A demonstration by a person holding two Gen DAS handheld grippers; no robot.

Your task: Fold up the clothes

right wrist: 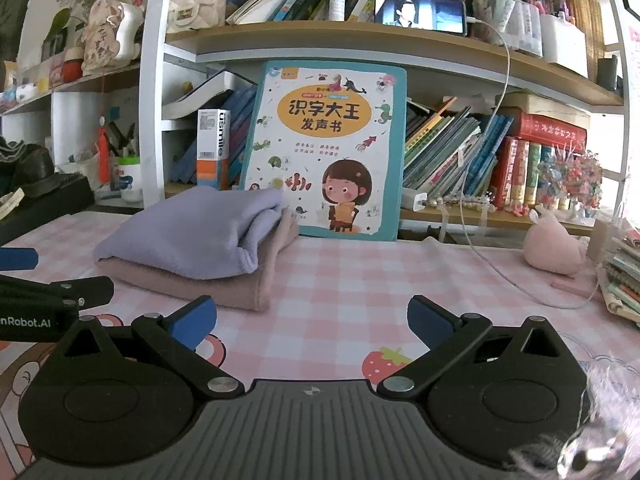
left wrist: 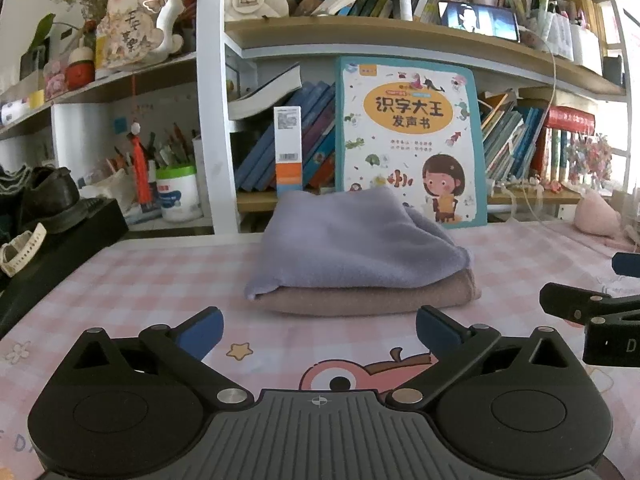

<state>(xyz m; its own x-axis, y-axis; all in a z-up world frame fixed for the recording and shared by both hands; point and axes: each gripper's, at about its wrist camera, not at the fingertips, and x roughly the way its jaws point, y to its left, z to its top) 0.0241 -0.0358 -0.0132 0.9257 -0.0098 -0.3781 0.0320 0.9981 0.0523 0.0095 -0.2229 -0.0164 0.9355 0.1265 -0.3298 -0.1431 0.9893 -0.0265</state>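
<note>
A folded lavender cloth (left wrist: 352,240) lies on top of a folded dusty-pink cloth (left wrist: 372,296) on the pink checked table mat (left wrist: 160,280). The stack also shows in the right wrist view, lavender cloth (right wrist: 192,236) over pink cloth (right wrist: 224,284), ahead and to the left. My left gripper (left wrist: 320,330) is open and empty, a short way in front of the stack. My right gripper (right wrist: 312,320) is open and empty, to the right of the stack. The right gripper's side shows at the left wrist view's right edge (left wrist: 592,308).
A large children's book (left wrist: 408,140) leans on the shelf behind the stack. Bookshelves (left wrist: 400,36) full of books line the back. A black box with a shoe (left wrist: 52,216) stands at left. A pink plush (right wrist: 556,248), a white cable (right wrist: 520,280) and stacked books (right wrist: 624,280) lie at right.
</note>
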